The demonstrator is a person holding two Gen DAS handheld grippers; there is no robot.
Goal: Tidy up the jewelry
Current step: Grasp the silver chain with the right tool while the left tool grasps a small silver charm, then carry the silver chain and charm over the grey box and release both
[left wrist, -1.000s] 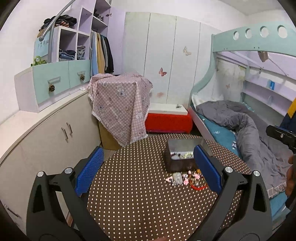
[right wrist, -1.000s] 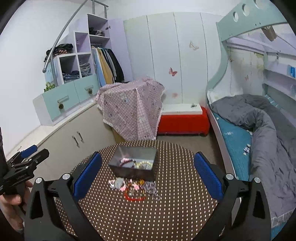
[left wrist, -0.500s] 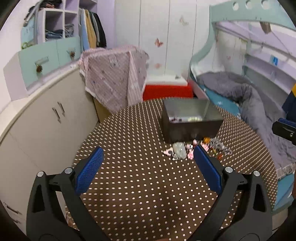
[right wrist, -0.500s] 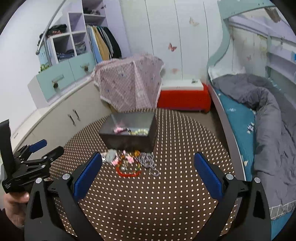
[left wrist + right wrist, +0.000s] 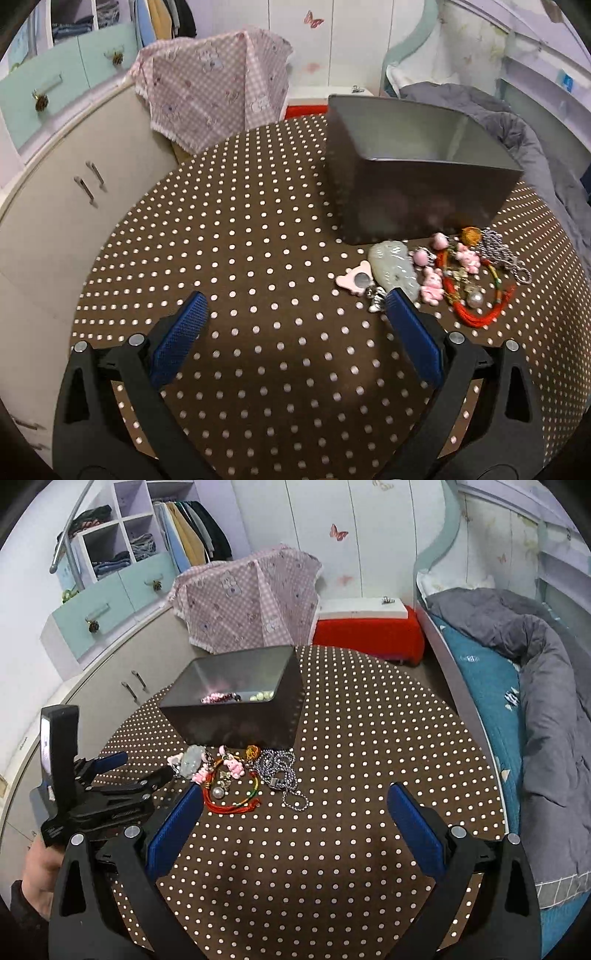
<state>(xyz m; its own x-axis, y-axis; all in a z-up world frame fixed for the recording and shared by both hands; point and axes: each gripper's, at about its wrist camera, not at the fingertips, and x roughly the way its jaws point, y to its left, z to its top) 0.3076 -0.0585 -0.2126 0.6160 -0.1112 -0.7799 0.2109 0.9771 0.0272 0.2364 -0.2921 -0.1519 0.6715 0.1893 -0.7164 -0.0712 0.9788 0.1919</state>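
I've brought both claws down close to the bench [image 5: 369, 738]; the left claw [image 5: 291, 314] and right claw [image 5: 295, 801] gape empty. The jewelry pile [image 5: 436, 273] lies just before the metal box [image 5: 417, 184], left claw nearest, so picking can begin.

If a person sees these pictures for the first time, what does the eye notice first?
First, the dark metal box standing open on the brown polka-dot table, with a few beads inside. Next, the colourful jewelry heap lying just in front of it. Both the left gripper and the right gripper hover open nearby.
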